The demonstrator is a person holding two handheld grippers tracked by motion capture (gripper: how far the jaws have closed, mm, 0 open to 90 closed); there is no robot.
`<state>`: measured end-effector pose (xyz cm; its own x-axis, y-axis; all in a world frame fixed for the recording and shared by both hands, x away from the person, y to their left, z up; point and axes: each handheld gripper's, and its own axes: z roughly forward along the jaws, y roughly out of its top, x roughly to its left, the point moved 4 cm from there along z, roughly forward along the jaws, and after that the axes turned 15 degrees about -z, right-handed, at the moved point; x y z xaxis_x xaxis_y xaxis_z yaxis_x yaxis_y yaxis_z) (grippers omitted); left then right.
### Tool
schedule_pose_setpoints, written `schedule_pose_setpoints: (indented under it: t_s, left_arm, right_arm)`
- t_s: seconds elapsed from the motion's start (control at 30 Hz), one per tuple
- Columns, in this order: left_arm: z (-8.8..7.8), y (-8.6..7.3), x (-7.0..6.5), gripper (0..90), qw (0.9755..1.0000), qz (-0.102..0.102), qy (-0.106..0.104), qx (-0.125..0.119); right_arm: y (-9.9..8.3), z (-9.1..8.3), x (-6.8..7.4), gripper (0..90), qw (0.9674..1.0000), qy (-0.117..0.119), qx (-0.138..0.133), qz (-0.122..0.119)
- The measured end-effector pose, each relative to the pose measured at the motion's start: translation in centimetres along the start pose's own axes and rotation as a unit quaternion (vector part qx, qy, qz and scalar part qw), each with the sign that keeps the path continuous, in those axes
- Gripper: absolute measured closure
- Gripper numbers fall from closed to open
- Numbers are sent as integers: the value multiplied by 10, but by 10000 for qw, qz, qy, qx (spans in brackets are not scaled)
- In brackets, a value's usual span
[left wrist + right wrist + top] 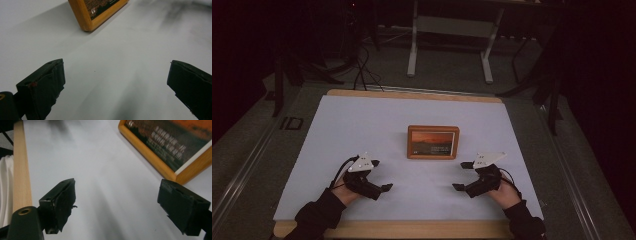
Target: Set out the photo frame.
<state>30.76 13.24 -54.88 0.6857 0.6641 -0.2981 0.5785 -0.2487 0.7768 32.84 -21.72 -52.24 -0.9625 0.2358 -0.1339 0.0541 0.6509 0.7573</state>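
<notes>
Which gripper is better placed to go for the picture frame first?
Probably the right gripper: in its own view the wooden picture frame lies just beyond one open jaw, while the left gripper sees only a far corner.

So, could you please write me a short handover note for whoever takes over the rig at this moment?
Left gripper: open, nothing between the jaws, held low over the white table top, on the near left side of the picture frame.
Right gripper: open, holding nothing, on the near right side of the frame.
The frame, wooden with a sunset picture and some text, sits at the middle of the table; neither gripper touches it.
Done: nothing visible yet.
Left: probably close in on the frame from both sides and grip it.
</notes>
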Motion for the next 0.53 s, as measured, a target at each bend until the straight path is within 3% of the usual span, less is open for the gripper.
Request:
schedule_pose_setpoints:
  t_s: [0.17, 0.53]
  left_arm:
    - [1, -1, -1, 20, 10000, -7, -34, 21]
    - [1, 0, -2, 20, 10000, 16, -64, 7]
  right_arm:
    - [-10, 5, 8, 140, 9999, 93, -29, 27]
    - [-16, 7, 11, 140, 9999, -74, -57, -132]
